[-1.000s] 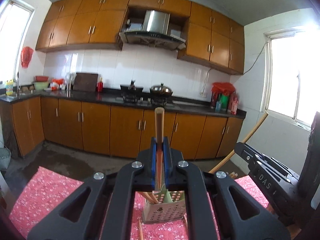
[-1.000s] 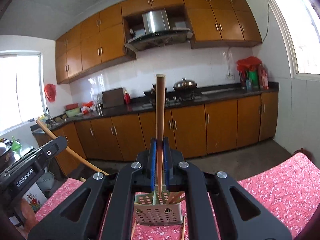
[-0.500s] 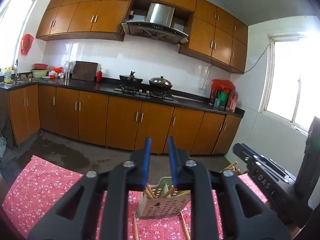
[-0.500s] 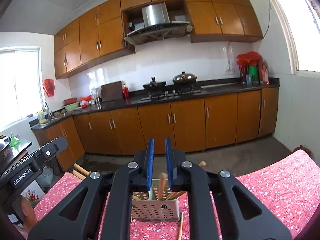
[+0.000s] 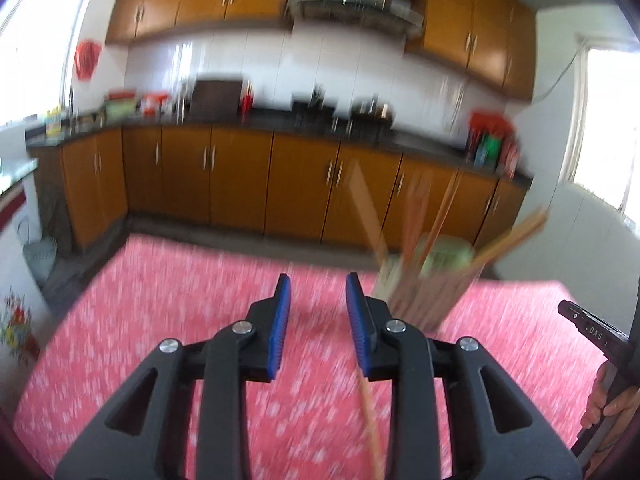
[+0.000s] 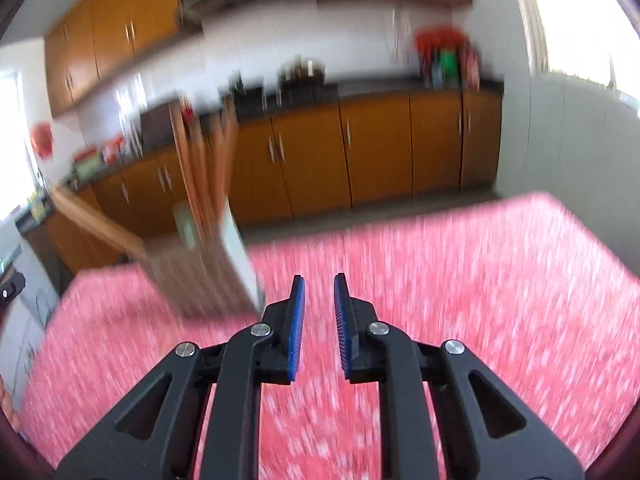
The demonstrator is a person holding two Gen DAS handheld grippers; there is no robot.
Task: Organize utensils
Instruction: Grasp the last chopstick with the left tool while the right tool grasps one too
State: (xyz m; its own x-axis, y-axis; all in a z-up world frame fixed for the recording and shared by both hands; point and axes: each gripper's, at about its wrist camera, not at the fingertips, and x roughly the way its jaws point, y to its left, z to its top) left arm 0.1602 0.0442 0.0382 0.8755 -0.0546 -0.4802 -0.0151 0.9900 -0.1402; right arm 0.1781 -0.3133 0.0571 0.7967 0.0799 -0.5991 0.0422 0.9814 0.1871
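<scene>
A: Left wrist view?
B: Your left gripper (image 5: 316, 280) is released, nothing between the blue pads. The utensil holder (image 5: 424, 284) stands just right of it on the red floral tablecloth (image 5: 160, 292), chopsticks (image 5: 416, 208) sticking up. One loose chopstick (image 5: 370, 420) lies below the holder.
A: Right wrist view?
B: Your right gripper (image 6: 319, 280) is released too. The holder (image 6: 204, 276) sits just left of it, blurred.

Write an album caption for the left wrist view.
Open left gripper over pink tablecloth, beside chopstick-filled holder.
</scene>
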